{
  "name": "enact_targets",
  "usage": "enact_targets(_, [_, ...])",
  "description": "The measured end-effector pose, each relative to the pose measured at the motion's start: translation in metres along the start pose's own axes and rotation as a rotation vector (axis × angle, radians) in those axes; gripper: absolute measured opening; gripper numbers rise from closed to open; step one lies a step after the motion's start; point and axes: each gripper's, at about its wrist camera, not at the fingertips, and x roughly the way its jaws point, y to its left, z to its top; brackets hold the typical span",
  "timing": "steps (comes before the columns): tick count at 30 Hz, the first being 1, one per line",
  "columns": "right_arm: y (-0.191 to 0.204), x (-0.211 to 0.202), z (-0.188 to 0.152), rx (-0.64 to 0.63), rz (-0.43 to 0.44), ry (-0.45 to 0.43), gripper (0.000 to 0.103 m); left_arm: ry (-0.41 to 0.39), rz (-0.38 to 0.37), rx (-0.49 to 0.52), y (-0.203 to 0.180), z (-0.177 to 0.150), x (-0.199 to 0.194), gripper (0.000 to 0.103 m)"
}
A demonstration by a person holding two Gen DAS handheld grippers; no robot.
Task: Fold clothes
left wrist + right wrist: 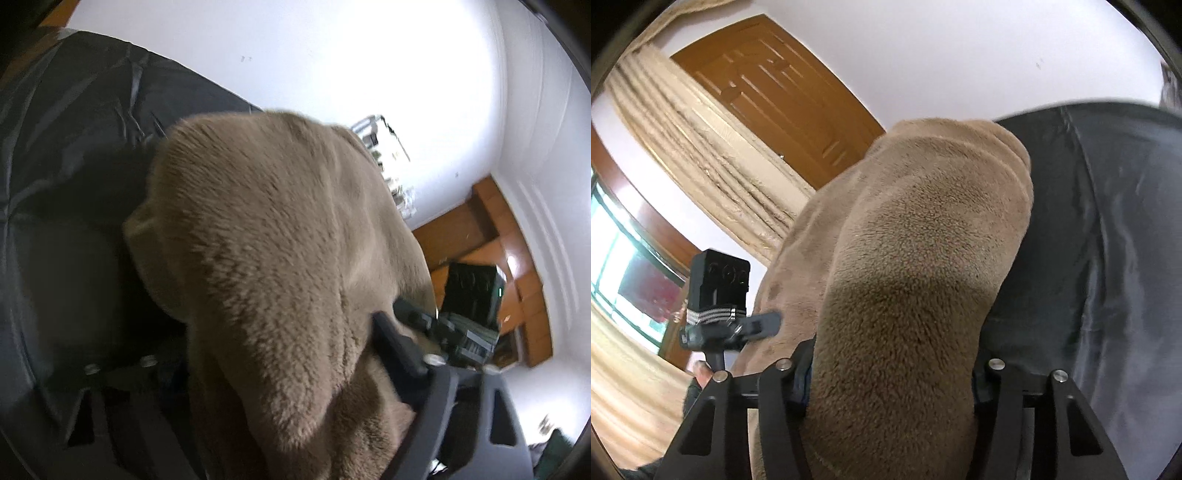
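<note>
Brown fleece garment (pixel 908 280); door (pixel 783 96) right-only.

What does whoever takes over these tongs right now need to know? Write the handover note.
Left tongs: shut on the brown fleece garment, which bunches over them and hides most of the fingers.
Right tongs: shut on the same garment, which stands up thick between the fingers.
Position: the garment is held up off any surface, both cameras tilted toward the wall and the wooden door. The dark grey cloth lies right behind it. The two tongs are close together; each shows in the other's view.
Done: garment gripped at two spots.
Left: no finished fold can be seen; lay it down and fold.
</note>
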Motion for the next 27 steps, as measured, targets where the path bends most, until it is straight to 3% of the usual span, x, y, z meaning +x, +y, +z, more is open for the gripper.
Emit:
enact_targets(7, [0.014, -0.051, -0.003, -0.090, -0.055, -0.095, 0.058, 0.004, 0.070, 0.126, -0.076, -0.002, 0.010, 0.075])
enact_targets(11, [0.006, -0.086, -0.009, -0.078, -0.072, -0.153, 0.058, 0.017, 0.051, 0.168, -0.121, -0.001, 0.033, 0.075])
enact_targets(19, [-0.049, -0.186, -0.024, -0.042, -0.172, -0.265, 0.058, 0.093, 0.016, 0.235, -0.207, 0.001, 0.132, 0.074])
enact_targets(27, [-0.129, -0.291, -0.035, 0.017, -0.287, -0.327, 0.058, 0.176, -0.020, 0.280, -0.289, 0.002, 0.240, 0.074])
